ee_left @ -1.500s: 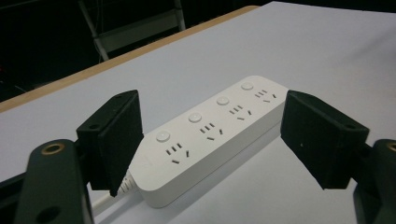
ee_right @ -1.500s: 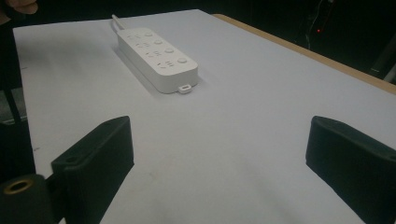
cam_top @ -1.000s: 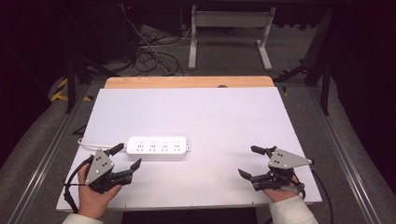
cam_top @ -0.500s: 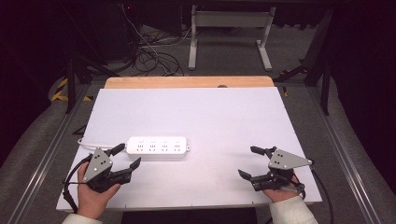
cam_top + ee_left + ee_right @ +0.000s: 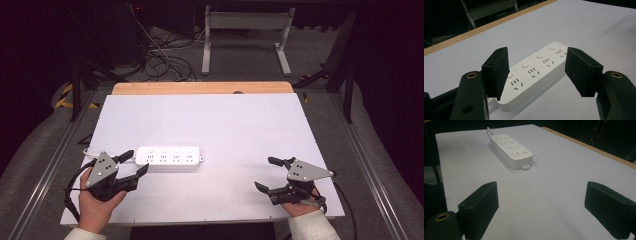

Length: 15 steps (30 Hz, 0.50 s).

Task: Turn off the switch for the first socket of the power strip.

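Two tongs sit near the table's [image 5: 215, 120] front edge. My left tongs [image 5: 131, 164] straddle the near end of the white power strip [image 5: 169, 158] by the front-left corner, jaws just closing, pads not yet touching it. My right tongs [image 5: 270, 174] gape wide near the front-right corner.

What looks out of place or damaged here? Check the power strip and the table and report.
Nothing stands out. The white power strip lies flat and intact on the white table, roughly parallel to its front edge. The left claw, open, sits at its cord end; its jaws have just been closing.
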{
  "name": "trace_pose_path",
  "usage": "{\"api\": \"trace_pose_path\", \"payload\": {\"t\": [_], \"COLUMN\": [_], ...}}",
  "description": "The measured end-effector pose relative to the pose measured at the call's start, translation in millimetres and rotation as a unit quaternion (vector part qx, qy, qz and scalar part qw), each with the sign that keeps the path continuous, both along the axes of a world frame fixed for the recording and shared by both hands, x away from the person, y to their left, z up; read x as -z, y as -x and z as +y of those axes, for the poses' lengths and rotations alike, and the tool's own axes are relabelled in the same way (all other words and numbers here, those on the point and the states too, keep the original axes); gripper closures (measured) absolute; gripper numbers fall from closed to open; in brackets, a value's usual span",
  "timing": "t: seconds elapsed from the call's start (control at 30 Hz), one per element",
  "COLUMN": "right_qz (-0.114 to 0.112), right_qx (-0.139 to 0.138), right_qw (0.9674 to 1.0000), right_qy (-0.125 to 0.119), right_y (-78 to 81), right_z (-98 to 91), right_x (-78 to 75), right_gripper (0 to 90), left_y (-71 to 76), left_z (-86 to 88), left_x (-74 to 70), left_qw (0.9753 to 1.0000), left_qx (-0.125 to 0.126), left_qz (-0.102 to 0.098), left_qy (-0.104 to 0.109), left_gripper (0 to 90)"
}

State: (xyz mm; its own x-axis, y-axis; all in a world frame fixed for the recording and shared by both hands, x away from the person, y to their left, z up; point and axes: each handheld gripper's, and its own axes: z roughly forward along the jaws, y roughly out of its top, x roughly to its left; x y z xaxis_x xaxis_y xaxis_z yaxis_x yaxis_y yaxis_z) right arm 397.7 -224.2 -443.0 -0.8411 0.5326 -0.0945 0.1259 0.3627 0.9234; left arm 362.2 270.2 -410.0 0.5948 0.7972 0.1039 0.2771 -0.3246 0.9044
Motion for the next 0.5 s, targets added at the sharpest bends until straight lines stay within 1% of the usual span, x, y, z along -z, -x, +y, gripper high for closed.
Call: {"api": "trace_pose_path", "payload": {"t": [0.13, 0.17, 0.2, 0.33, 0.37, 0.5], "right_qz": [-0.001, -0.001, -0.001, 0.001, 0.001, 0.001], "right_qx": [-0.001, -0.001, -0.001, -0.002, -0.003, -0.004], "right_qw": [1.0, 1.0, 1.0, 1.0, 1.0, 1.0], "right_qy": [0.0, 0.0, 0.0, 0.002, 0.001, 0.001], "right_y": [0.3, 0.4, 0.4, 0.0, -0.2, -0.1], "right_z": [0.7, 0.6, 0.6, 0.8, 1.0, 1.2], "right_x": [0.1, 0.0, 0.1, 0.4, 0.7, 0.8], "right_gripper": [12.5, 12.4, 12.4, 12.4, 12.4, 12.4], "left_y": [-4.1, -5.8, -6.9, -12.0, -12.8, -17.8], "left_z": [1.0, 1.8, 1.5, 2.2, 2.2, 2.6], "left_x": [-5.1, -6.6, -7.5, -10.8, -11.3, -13.6], "left_qw": [1.0, 1.0, 1.0, 1.0, 1.0, 0.9999], "left_qx": [-0.004, -0.001, -0.003, 0.001, 0.001, 0.003], "left_qz": [0.002, 0.002, 0.005, 0.007, 0.009, 0.013], "left_qy": [0.003, 0.0, 0.004, -0.005, -0.001, 0.0], "left_gripper": [36.0, 36.0, 36.0, 35.1, 35.1, 35.1]}}
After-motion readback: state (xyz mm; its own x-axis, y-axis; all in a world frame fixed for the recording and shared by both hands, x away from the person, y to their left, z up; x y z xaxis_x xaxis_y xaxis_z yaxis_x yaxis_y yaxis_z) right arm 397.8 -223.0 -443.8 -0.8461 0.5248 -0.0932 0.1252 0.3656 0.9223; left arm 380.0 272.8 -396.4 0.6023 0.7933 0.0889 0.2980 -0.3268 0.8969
